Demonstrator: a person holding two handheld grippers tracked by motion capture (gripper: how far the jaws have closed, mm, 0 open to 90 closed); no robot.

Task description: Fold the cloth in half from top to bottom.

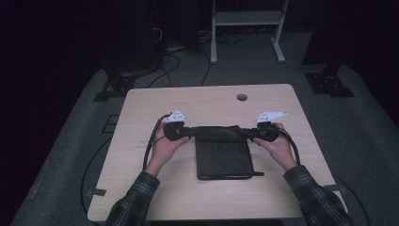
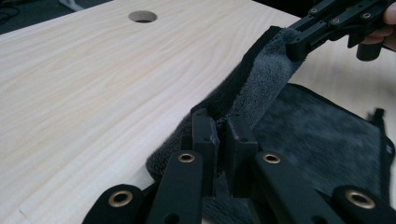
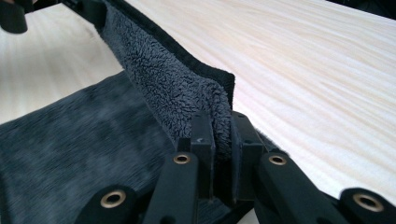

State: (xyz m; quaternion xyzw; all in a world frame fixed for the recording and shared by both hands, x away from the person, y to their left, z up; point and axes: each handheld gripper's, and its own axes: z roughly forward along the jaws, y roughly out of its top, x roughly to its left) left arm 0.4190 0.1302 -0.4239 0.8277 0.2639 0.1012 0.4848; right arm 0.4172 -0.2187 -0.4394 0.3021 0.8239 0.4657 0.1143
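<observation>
From the high view, the left gripper (image 1: 184, 132) and right gripper (image 1: 254, 134) are each pinching a far corner of the dark towel (image 1: 223, 157), lifting that edge between them, probably to fold it toward the person. The left gripper view is showing fleece (image 2: 261, 84) sagging beyond its jaws. The right gripper view is showing the nap (image 3: 163, 88) clamped tight, the rest lying flat on the table (image 3: 317, 70).

Pale wooden table (image 1: 141, 188) with round hole (image 1: 242, 97); white frame (image 1: 244, 19) beyond.

Dim, dark-edged high view; bright gripper views, soft foreground blur.
</observation>
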